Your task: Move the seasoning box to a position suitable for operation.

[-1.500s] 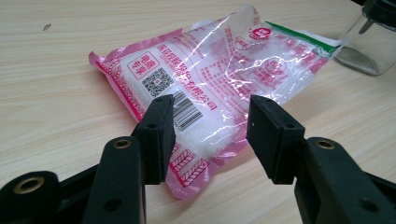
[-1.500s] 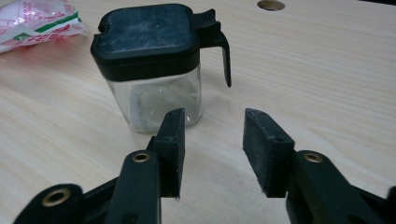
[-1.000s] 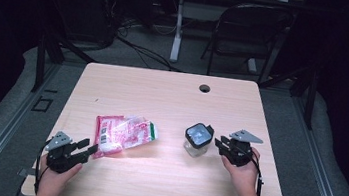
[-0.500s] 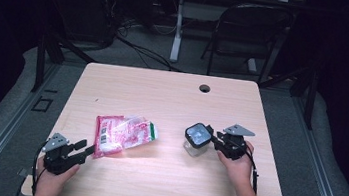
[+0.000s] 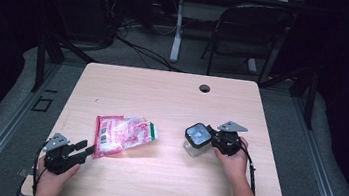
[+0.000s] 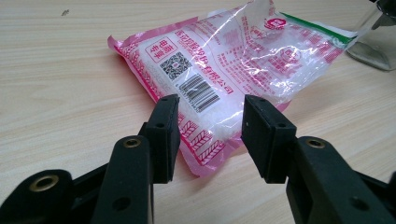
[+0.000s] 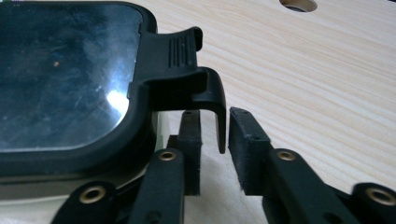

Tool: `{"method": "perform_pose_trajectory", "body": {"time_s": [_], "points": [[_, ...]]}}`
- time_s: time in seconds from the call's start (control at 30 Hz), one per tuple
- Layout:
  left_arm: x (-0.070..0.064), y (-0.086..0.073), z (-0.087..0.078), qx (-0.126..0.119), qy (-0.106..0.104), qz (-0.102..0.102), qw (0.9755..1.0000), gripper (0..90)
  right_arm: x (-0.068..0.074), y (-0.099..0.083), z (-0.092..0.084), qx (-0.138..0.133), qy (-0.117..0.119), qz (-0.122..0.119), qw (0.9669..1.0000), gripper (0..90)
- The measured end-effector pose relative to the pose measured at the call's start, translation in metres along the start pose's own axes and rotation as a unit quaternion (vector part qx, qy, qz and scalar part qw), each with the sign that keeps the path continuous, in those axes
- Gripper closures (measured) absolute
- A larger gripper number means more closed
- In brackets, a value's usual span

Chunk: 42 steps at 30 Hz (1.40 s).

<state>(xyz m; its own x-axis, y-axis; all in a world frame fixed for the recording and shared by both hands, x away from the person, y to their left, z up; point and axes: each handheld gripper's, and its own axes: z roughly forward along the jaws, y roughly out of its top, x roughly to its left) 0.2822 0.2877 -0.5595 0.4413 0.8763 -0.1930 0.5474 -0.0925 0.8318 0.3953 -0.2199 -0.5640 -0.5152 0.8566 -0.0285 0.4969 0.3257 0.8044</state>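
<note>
A pink and clear bag [image 5: 125,132] of white grains lies flat on the wooden table [image 5: 173,93]. My left gripper [image 5: 86,148] rests at the bag's near left corner. In the left gripper view its jaws [image 6: 210,126] stand open, with the bag [image 6: 224,70] corner just ahead of the tips. A clear square container [image 5: 196,138] with a black-rimmed lid [image 7: 60,79] stands at the right. My right gripper [image 5: 210,136] is against its right side. Its jaws [image 7: 214,116] have just been closing around the lid's black latch [image 7: 196,79], with small gaps still showing beside the pads.
A round cable hole [image 5: 205,88] sits near the table's far edge. A folding chair [image 5: 246,31] and a desk leg with cables stand on the floor beyond. The container [image 6: 373,37] edges into the left gripper view at the top right.
My right gripper has moved left up to the container, and its jaws now straddle the lid's latch. The left gripper and the bag have stayed put.
</note>
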Motion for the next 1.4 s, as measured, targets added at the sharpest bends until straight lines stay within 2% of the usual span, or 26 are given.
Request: {"method": "perform_pose_trajectory", "body": {"time_s": [0.1,0.13,0.33,0.63,0.73,0.8,0.97,1.07,1.27,1.4], "points": [[0.0,0.0,0.0,0.001,0.0,0.0,1.0,56.8,0.0,-0.001,0.0,0.002,-0.005,0.001,1.0,83.3],[0.001,0.0,0.0,0.001,0.0,0.0,1.0,57.0,-0.001,-0.001,-0.002,0.004,-0.004,0.008,1.0,84.1],[0.0,0.0,0.0,0.0,0.0,-0.001,1.0,57.1,0.004,0.0,-0.007,0.025,-0.016,-0.005,0.9996,85.2],[0.001,0.0,0.0,0.0,0.0,-0.002,1.0,57.1,0.009,0.002,-0.011,0.039,-0.017,0.007,0.999,85.0],[0.001,0.0,0.0,-0.002,0.0,-0.003,1.0,57.2,0.01,0.002,-0.013,0.048,-0.024,0.006,0.9985,84.8],[0.001,0.001,0.0,0.002,0.0,-0.002,1.0,57.2,0.013,0.003,-0.016,0.06,-0.022,0.016,0.9978,84.4],[0.001,0.001,-0.001,0.001,0.002,0.0,1.0,57.2,0.016,0.003,-0.019,0.067,-0.027,0.027,0.997,84.5],[0.0,0.001,-0.001,-0.007,0.002,-0.001,1.0,57.2,0.022,0.001,-0.021,0.062,-0.046,0.042,0.9961,85.1],[-0.002,0.002,-0.003,-0.004,0.001,0.004,1.0,57.5,0.03,0.0,-0.024,0.067,-0.063,0.05,0.9945,85.6],[-0.006,0.003,-0.003,-0.007,-0.003,0.01,0.9999,57.5,0.035,-0.001,-0.027,0.07,-0.064,0.071,0.9929,86.0]]}}
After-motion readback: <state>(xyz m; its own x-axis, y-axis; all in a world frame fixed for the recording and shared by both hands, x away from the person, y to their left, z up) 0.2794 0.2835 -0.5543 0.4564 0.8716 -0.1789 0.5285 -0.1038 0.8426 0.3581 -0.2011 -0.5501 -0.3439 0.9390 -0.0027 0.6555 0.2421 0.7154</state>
